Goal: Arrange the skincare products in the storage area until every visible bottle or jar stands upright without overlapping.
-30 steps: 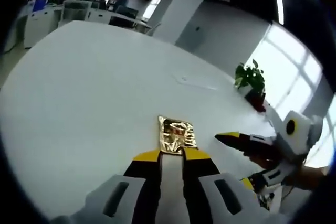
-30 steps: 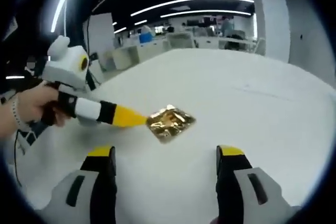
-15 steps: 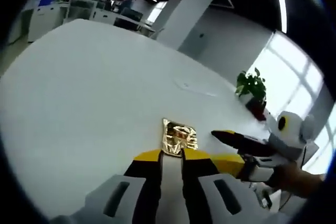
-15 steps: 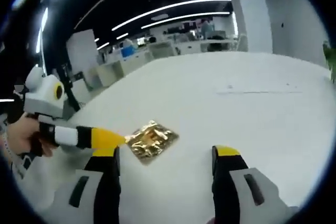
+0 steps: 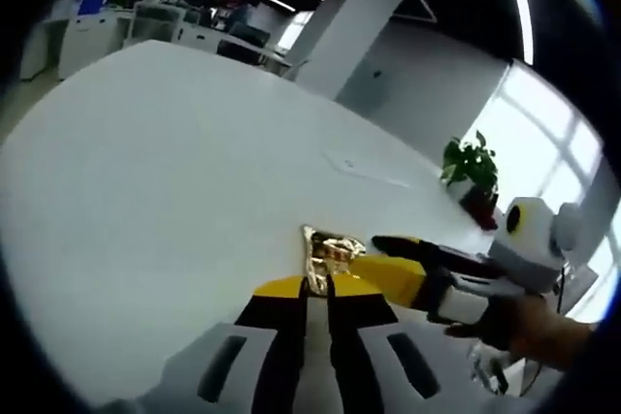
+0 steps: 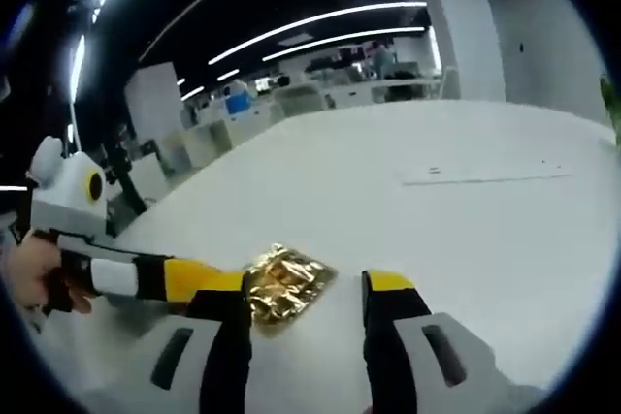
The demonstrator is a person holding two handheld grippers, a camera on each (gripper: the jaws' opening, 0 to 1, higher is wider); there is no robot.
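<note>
A crinkled gold foil packet (image 5: 330,251) lies flat on a broad white table (image 5: 165,162), pinched at its near edge by the left claw (image 5: 316,290), whose yellow-tipped jaws stand almost together on the foil. In the left gripper view the right claw (image 5: 388,257) reaches in from the right, a person's hand (image 5: 529,329) gripping its handle; its dark-and-yellow jaw lies just beside the packet's right edge.

In the right gripper view the same gold foil packet (image 6: 286,285) sits between the right claw (image 6: 309,290) jaws, which stand parted on either side of it, the left one at the packet's edge and the right one just clear of it; the claw is released, gripping nothing. The left claw (image 6: 236,283) comes in from the left, its yellow tip touching the foil.

The table runs bare and wide beyond the packet on every far side. A faint rectangular outline (image 6: 480,175) marks its surface well past the packet. A potted plant (image 5: 473,174) stands near the table's far right edge, by bright windows (image 5: 548,133). Office desks (image 6: 320,94) line the room beyond the far edge.
</note>
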